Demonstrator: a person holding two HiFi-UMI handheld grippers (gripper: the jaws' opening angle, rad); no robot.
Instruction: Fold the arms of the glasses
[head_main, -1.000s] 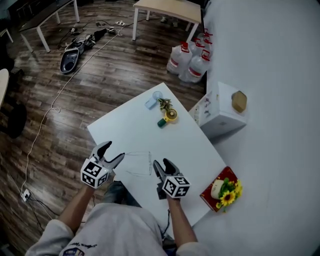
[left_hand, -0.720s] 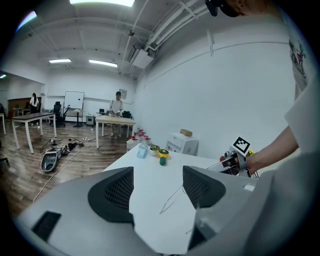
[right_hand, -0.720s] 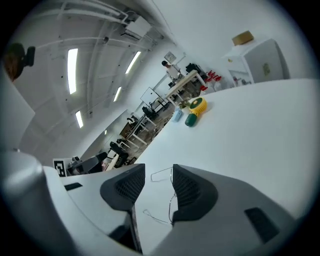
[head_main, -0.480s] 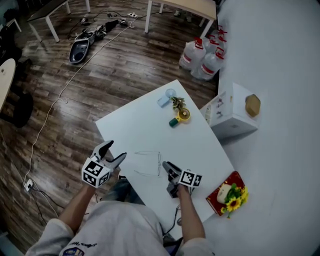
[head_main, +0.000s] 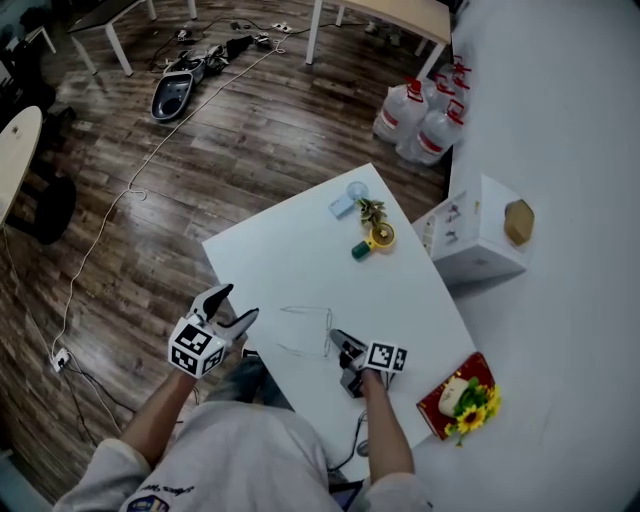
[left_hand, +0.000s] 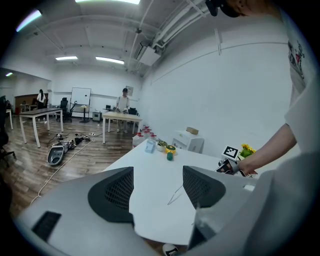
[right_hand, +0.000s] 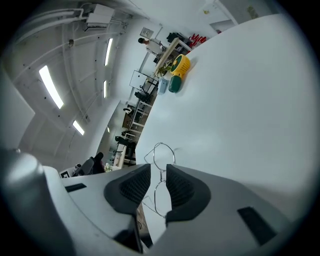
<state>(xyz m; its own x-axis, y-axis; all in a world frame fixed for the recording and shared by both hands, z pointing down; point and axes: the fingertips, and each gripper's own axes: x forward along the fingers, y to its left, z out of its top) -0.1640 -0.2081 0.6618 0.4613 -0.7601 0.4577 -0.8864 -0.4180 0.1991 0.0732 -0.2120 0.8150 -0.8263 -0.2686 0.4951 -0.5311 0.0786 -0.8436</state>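
As its jaws close, the right hand-held gripper straddles the glasses.

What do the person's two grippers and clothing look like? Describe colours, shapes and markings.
The left gripper and right gripper each have a light grey body, curved jaws with dark, mesh-textured pads, and a cube bearing black-and-white square markers. The person wears a grey short-sleeved shirt.

head camera steeply down, table shared
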